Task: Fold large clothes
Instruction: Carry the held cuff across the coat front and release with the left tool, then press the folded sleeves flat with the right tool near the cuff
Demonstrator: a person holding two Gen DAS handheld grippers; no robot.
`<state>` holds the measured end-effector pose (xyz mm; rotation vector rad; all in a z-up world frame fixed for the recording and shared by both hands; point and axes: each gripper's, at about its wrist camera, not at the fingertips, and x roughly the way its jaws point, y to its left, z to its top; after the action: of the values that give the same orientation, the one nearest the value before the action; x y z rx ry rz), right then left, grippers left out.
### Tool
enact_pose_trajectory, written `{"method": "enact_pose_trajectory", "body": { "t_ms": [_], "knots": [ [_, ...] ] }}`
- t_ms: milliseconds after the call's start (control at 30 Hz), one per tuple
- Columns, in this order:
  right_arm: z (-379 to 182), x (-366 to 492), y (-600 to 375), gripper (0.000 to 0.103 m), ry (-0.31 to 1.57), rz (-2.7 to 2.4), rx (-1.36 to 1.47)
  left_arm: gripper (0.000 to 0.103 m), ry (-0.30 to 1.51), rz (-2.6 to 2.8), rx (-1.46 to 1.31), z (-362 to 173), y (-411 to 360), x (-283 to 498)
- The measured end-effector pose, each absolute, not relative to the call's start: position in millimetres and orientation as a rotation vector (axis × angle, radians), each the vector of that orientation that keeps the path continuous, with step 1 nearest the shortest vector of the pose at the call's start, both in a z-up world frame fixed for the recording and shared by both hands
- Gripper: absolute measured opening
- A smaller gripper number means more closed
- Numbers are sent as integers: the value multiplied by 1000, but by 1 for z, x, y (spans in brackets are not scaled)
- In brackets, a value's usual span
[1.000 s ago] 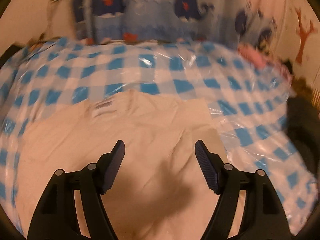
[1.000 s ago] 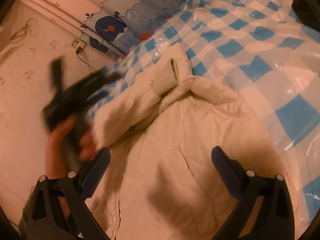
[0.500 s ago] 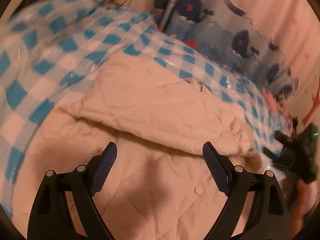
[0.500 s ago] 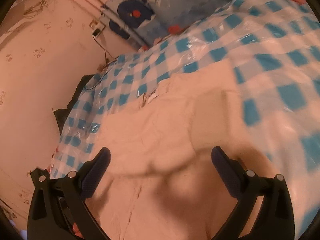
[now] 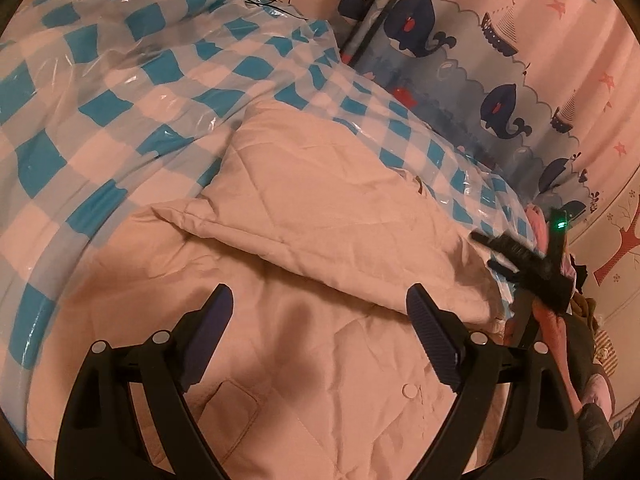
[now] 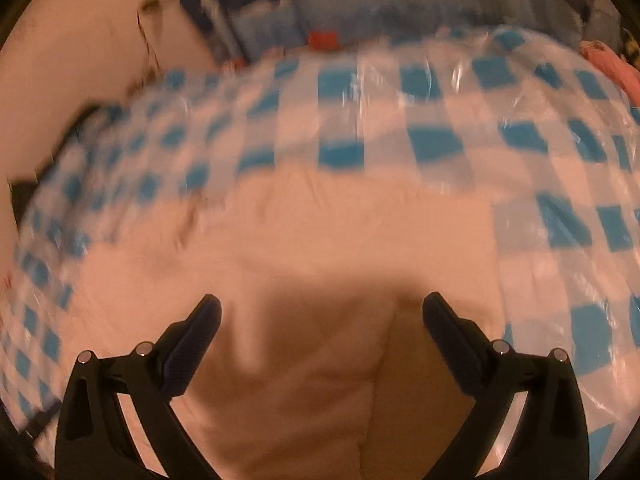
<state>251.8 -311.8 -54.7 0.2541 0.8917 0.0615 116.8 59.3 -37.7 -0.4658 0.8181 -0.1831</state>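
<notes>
- The cream padded jacket (image 5: 320, 216) lies spread on the blue-checked plastic sheet (image 5: 100, 92), with one part already laid over the body as a thick flap; a snap button (image 5: 409, 391) and a pocket edge show on the layer beneath.
- The left gripper (image 5: 320, 308) hovers just above the jacket, below the flap's lower fold line, jaws spread wide with nothing between them.
- The right gripper (image 6: 320, 320) is likewise released and empty above the jacket; its view is blurred, so exactly which edge lies beneath it cannot be told.
- Judgement: the next fold probably calls for pinching the jacket's near edge at two well-separated points, catching every layer of the padding.
- Lift both points evenly so the flap on the jacket does not slide off.
- Beyond the jacket, the sheet looks slippery; pressing down before pulling should keep the jacket from skating across it.
</notes>
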Motion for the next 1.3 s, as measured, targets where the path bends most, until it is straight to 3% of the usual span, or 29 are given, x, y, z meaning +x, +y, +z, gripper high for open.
{"method": "enact_pose_trajectory", "body": {
  "t_ms": [100,333,600,733,900,1133,1300],
  "knots": [
    [-55,223,-309,97,826,41,231,85,813,-185,-452,-35,59,116],
    [-94,254,-303,98,965,-79,81,86,828,-159,-453,-40,64,118],
    [-61,209,-301,97,864,-34,86,87,849,-114,-476,-45,84,123],
    [-99,222,-312,98,994,-6,104,88,879,-86,-471,-56,89,127],
    [-95,226,-309,97,1001,-9,102,88,924,-66,-436,-76,90,136],
    [-40,127,-340,97,907,64,176,88,922,-111,-496,-57,106,127],
    [-35,23,-386,97,1007,82,283,88,902,-219,-415,-16,129,75]
  ]
}}
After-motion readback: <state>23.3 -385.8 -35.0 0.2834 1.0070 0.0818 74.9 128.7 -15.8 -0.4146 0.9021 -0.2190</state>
